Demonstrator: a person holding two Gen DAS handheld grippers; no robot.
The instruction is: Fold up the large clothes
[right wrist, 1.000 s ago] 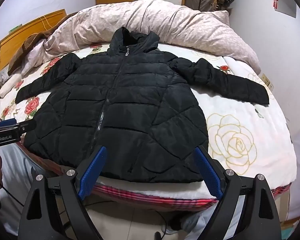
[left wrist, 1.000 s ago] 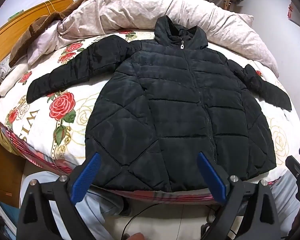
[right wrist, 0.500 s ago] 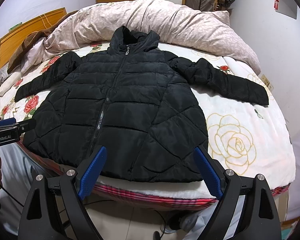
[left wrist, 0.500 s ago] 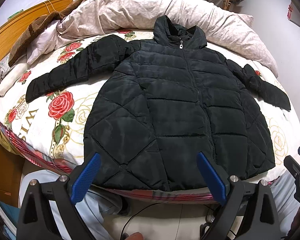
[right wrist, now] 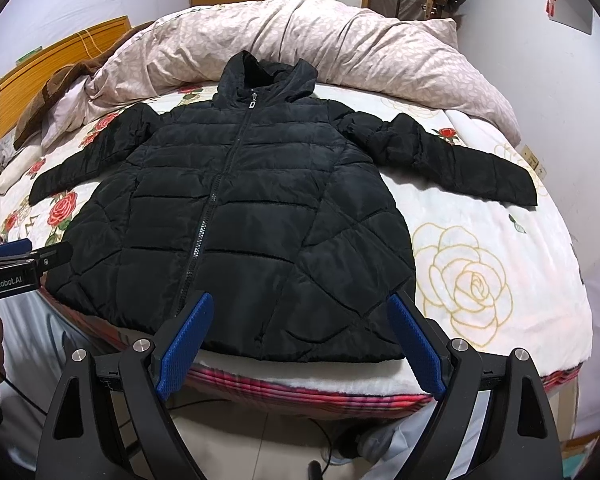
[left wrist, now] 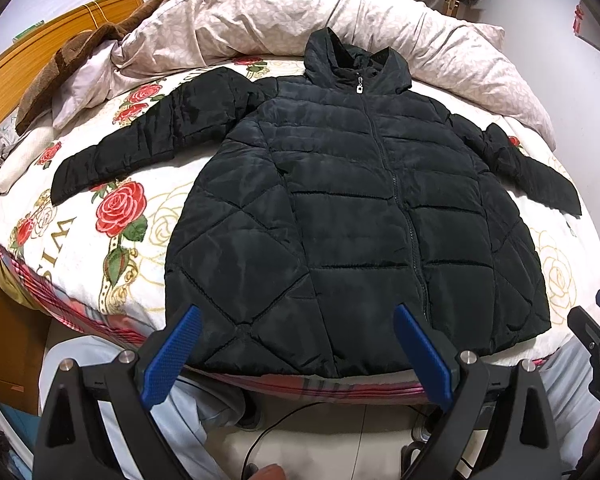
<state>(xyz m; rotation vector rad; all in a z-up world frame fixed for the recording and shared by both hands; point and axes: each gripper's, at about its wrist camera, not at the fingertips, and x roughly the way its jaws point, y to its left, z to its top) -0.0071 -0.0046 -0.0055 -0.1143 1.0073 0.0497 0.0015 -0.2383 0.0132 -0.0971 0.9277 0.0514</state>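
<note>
A black hooded puffer jacket (left wrist: pixel 340 208) lies flat and zipped on the bed, sleeves spread out, hem at the near edge; it also shows in the right wrist view (right wrist: pixel 244 208). My left gripper (left wrist: pixel 296 348) is open and empty, hovering just off the hem's left half. My right gripper (right wrist: pixel 300 340) is open and empty, just off the hem's right half. The left gripper's body shows at the left edge of the right wrist view (right wrist: pixel 16 264).
The bed has a white rose-print blanket (left wrist: pixel 120 216) and a plaid edge (right wrist: pixel 320 392). A pinkish duvet (right wrist: pixel 340 48) is piled at the far side. A wooden headboard (left wrist: pixel 60 28) stands on the left. Cables lie on the floor below.
Both grippers have edged slightly; the jacket sits a little lower and closer in both views. The jacket itself has not moved.
</note>
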